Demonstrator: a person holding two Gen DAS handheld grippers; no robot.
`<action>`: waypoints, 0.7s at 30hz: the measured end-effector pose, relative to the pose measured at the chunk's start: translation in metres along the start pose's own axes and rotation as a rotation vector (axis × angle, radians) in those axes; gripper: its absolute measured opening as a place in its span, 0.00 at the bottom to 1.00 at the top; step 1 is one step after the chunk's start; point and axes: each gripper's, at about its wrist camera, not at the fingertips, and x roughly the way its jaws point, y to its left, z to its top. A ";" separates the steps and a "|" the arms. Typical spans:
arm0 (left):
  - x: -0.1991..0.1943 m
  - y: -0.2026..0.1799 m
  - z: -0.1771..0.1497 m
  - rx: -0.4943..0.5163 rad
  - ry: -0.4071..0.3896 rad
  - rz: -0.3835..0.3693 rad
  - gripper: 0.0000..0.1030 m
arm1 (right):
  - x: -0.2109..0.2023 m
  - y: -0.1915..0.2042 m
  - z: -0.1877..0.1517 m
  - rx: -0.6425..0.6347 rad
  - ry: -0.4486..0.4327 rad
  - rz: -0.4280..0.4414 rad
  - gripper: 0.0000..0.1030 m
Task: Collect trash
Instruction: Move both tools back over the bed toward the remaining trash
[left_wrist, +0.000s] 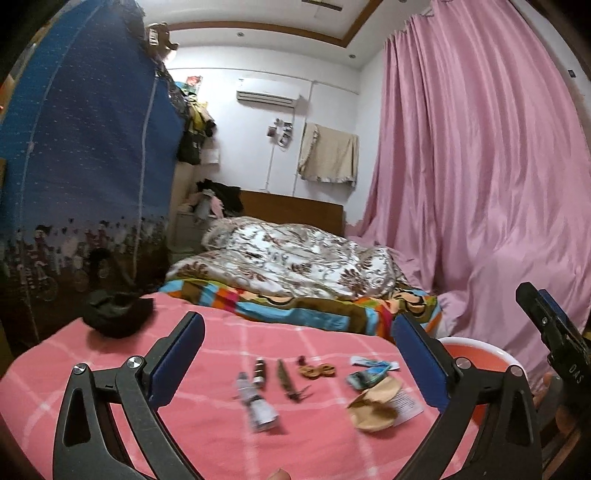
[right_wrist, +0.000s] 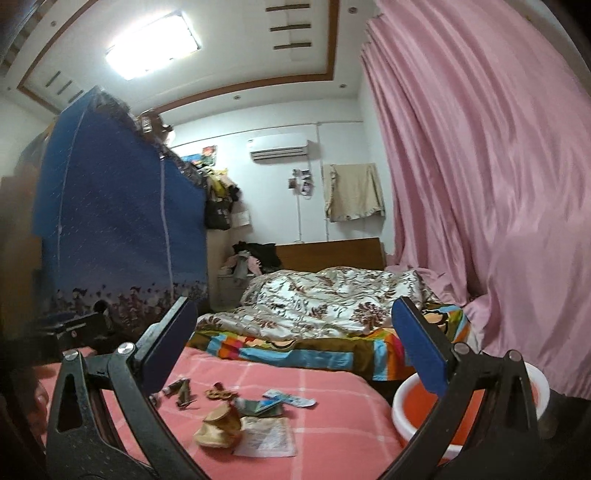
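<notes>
Several pieces of trash lie on the pink checked bed cover (left_wrist: 207, 435) in front of me. My left hand-held gripper (left_wrist: 295, 354) is wide open and holds nothing; its two blue pads frame the trash from above. Between them I see a crumpled white wrapper (left_wrist: 256, 404), a dark small tube (left_wrist: 259, 371), a thin brown stick (left_wrist: 288, 382), a brown curled scrap (left_wrist: 317, 370), a blue and white packet (left_wrist: 367, 376), a tan crushed paper cup (left_wrist: 373, 408) and a white paper sheet (left_wrist: 408, 402) partly under the cup. A black cloth (left_wrist: 116, 314) lies apart, near the left edge of the bed. My right hand-held gripper (right_wrist: 295, 354) is also open and empty, above the same bed cover. Beside the bed on the right stands a white basin (right_wrist: 404, 397) with an orange inside, just below the pink curtain (right_wrist: 480, 166). Further back lie a flowered quilt (right_wrist: 325, 302) and a striped blanket (right_wrist: 295, 350).
</notes>
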 end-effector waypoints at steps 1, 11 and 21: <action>-0.001 0.001 -0.001 0.006 0.000 0.006 0.98 | 0.001 0.003 -0.002 -0.007 0.006 0.008 1.00; -0.015 0.027 -0.018 0.063 -0.002 0.046 0.98 | 0.023 0.024 -0.030 -0.081 0.130 0.060 1.00; 0.014 0.032 -0.023 0.087 0.127 0.014 0.98 | 0.056 0.019 -0.056 -0.030 0.319 0.112 1.00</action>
